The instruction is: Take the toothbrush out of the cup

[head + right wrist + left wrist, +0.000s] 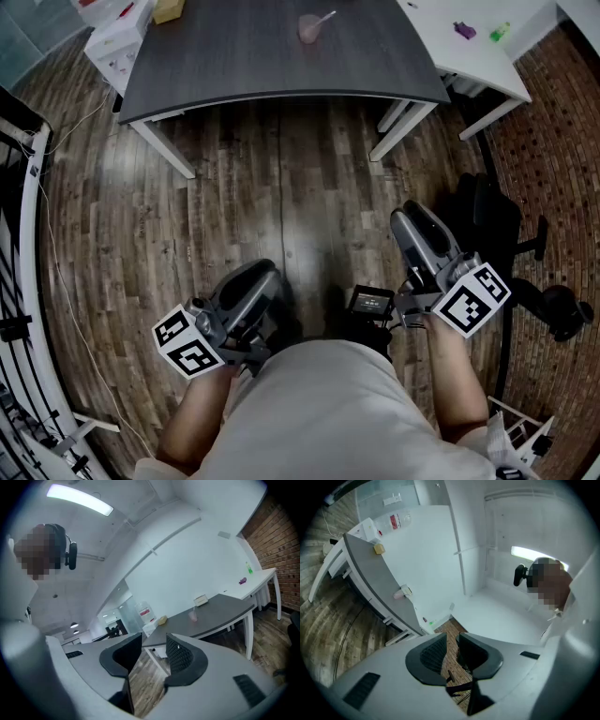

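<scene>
Standing well back from the grey table (281,70), a person is holding both tongs low at the waist. The left gripper (262,275) is keeping its jaws slightly apart, only floor showing between them, and the right gripper (411,218) is holding its jaws wide, gripping nothing. The toothbrush (324,17) is leaning in the pink cup (309,30) on the table, well apart from both grippers.

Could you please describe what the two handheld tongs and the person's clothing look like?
Both the left tongs and right tongs have rounded glossy grey shells with black ribbed pads. Each carries a white cube printed with black square markers. The person wears a light beige top.
</scene>
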`<state>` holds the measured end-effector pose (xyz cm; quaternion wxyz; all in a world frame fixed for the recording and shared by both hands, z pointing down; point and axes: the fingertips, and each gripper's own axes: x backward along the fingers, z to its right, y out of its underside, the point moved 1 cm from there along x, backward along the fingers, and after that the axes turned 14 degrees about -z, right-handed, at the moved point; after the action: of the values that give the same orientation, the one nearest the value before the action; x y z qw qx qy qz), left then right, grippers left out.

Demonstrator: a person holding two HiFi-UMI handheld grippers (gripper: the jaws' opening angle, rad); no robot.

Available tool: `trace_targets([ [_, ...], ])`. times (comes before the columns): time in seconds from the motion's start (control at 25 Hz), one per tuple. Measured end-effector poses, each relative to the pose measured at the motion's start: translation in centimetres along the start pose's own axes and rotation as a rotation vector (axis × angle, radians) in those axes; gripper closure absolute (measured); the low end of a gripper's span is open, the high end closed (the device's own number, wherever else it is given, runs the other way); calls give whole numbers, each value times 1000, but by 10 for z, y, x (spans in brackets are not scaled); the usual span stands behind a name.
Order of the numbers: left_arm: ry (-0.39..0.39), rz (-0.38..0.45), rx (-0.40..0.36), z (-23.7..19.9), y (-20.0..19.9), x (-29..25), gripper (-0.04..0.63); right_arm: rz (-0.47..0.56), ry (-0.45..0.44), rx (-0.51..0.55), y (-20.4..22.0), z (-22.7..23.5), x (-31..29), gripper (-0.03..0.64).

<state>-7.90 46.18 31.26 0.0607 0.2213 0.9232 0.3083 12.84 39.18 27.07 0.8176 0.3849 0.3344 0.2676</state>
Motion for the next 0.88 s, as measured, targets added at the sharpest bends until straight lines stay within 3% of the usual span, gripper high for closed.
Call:
trace_targets([
  [0.48, -5, -24, 16, -17, -5, 6, 512, -45, 29, 24, 14, -4, -11, 454],
  [0.88, -30, -14, -2, -48, -49, -49, 512, -60, -14, 59, -31, 45, -65, 454],
])
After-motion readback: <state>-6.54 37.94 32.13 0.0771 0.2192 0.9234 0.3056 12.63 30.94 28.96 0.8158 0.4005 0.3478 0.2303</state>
